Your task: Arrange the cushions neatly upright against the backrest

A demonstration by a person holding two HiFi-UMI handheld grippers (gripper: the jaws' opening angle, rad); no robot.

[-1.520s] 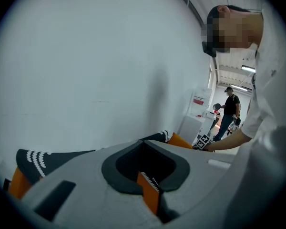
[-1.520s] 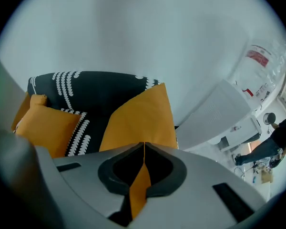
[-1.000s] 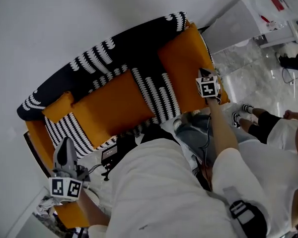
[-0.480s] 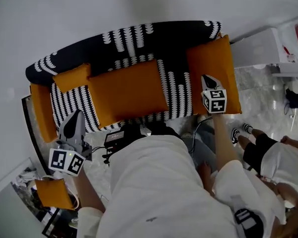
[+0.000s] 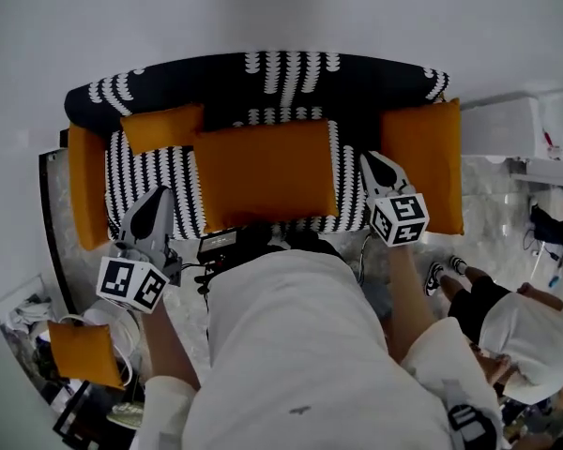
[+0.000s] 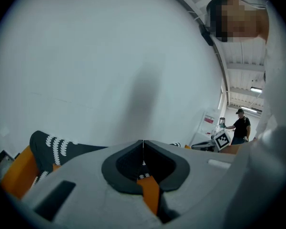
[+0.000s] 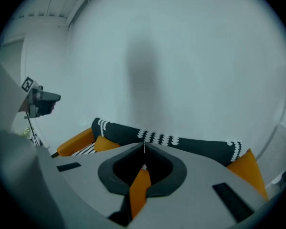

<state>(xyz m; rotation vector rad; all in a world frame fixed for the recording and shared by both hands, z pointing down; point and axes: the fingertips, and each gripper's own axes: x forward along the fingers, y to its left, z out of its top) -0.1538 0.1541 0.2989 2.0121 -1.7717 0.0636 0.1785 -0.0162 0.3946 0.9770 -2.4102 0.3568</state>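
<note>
A black sofa (image 5: 263, 75) with white stripe marks runs across the top of the head view. A large orange cushion (image 5: 263, 172) lies flat on its seat. A small orange cushion (image 5: 159, 127) leans at the back left, and a tall one (image 5: 422, 162) stands at the right end. My left gripper (image 5: 155, 202) is shut and empty, held over the seat's front left. My right gripper (image 5: 373, 162), also shut and empty, hovers between the large and the right cushion. The left gripper view shows closed jaw tips (image 6: 143, 142); so does the right (image 7: 144, 144), above the backrest (image 7: 181, 142).
An orange side cushion (image 5: 86, 195) lines the sofa's left arm. Another orange cushion (image 5: 84, 352) lies on the floor at lower left among cables. A white cabinet (image 5: 516, 125) stands right of the sofa. A seated person's legs (image 5: 469, 293) are at the right.
The head view has swung, so the sofa now lies level across the top. My right gripper came off the right cushion toward the seat. The left gripper rose closer to the sofa front.
</note>
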